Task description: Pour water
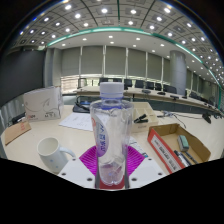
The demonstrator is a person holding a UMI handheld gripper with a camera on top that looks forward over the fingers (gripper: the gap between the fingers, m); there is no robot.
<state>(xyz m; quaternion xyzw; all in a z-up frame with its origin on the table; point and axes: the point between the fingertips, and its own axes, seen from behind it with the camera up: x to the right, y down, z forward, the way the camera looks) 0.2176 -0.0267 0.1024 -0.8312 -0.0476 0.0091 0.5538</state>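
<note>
Upright, cap up, water bottle (pixel 111 135) sits clamped in the hand-held gripper (pixel 111 165).

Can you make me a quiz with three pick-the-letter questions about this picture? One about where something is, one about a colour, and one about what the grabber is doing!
1. Where is the white cup?
A. on top of the bottle
B. on the table, beside the bottle
C. inside the cardboard box

2. What colour are the gripper pads?
A. pink
B. green
C. yellow

3. What is the gripper doing?
A. hanging empty
B. holding the cup
C. holding the water bottle upright

Answers:
1 B, the cup stands on the tabletop beside the bottle.
2 A, pink shows on both sides of the bottle's base.
3 C, both fingers press on the standing clear bottle, cap on top.
</note>
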